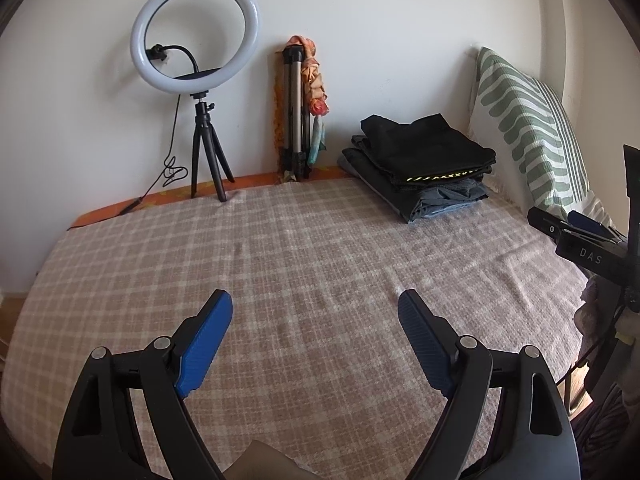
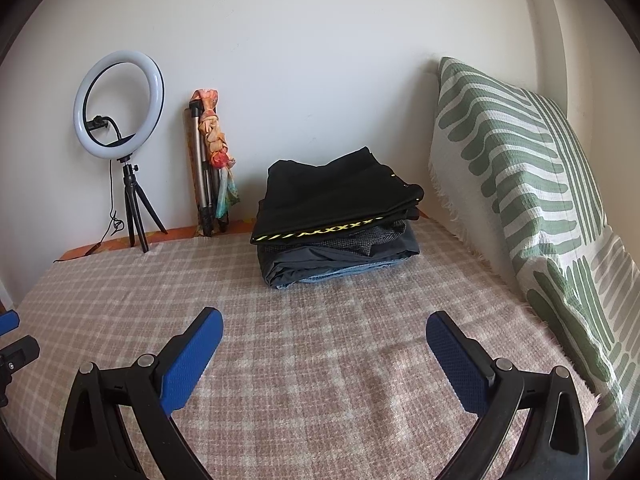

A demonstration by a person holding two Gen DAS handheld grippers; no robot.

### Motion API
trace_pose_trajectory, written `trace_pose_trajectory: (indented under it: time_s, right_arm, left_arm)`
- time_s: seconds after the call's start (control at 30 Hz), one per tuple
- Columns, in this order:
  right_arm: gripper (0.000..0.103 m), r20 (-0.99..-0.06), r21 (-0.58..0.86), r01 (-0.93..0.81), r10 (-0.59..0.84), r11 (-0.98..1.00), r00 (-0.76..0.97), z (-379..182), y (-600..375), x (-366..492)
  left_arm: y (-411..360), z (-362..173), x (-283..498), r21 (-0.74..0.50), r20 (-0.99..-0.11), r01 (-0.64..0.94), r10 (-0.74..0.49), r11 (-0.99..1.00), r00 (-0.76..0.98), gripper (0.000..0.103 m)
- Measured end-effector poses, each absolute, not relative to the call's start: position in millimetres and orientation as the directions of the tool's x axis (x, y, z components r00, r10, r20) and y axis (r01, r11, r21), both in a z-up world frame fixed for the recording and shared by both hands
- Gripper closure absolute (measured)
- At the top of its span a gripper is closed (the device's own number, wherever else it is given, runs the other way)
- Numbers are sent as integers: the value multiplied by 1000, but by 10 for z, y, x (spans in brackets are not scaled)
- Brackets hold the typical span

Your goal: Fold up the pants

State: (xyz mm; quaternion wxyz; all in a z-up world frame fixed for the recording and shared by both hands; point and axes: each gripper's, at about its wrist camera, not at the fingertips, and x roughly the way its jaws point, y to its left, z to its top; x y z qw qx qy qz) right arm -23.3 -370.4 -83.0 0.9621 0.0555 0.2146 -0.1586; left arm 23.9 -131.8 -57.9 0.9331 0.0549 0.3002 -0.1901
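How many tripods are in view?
2. A black tripod stands on the bed's far left edge, holding the ring light. A folded silver tripod leans against the wall just right of it.

The pants (image 2: 340, 200) are folded flat, black with a yellow-patterned strip along the front edge, sitting on top of a small stack of folded grey and blue clothes (image 2: 344, 260) at the bed's far end by the wall.

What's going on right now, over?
Left gripper and right gripper open, empty. Folded pants stack on bed by pillow. Nothing in the way.
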Motion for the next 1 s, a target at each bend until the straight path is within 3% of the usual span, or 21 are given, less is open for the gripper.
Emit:
trace_pose_trajectory:
  time_s: [1.0]
  right_arm:
    - [0,-435,39,321,-273,946,858,-844,-3691,-228]
  left_arm:
    - [-1300,-579,236,-27,-588,386,-327,922,740,18]
